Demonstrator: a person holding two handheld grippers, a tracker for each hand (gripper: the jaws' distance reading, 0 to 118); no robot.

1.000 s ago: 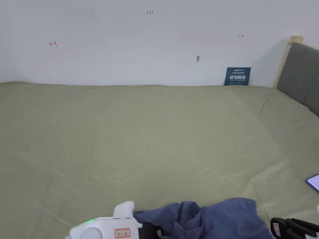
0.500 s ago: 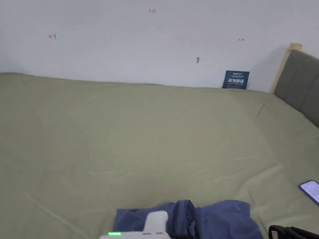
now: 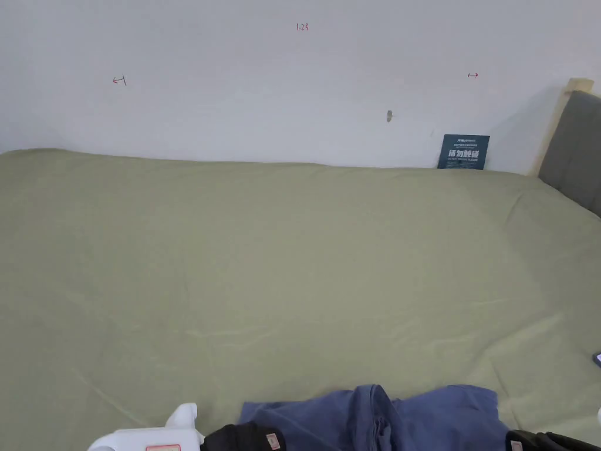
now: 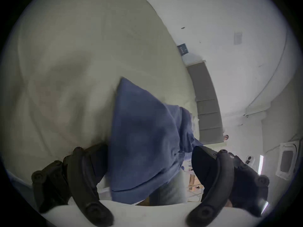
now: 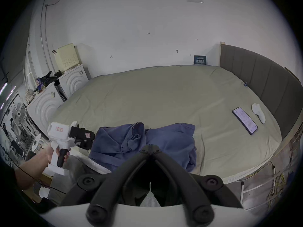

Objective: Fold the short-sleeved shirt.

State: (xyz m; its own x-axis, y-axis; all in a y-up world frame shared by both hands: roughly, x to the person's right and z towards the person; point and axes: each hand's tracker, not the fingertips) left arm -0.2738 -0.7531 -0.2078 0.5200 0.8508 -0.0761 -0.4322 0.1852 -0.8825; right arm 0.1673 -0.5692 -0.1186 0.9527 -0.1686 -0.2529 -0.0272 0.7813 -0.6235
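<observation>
Shirt [image 3: 375, 420] is still seen crumpled at the bed's [image 3: 293, 264] near edge, its left corner now pulled flatter than a second ago so spreading is judged begun, left claw [image 4: 147, 173] held low with jaws apart around that hem, right claw [image 5: 150, 146] hovering closed and empty

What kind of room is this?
Probably a bedroom. There is a big bed with a padded headboard, a blue shirt lying on it, and a phone.
</observation>
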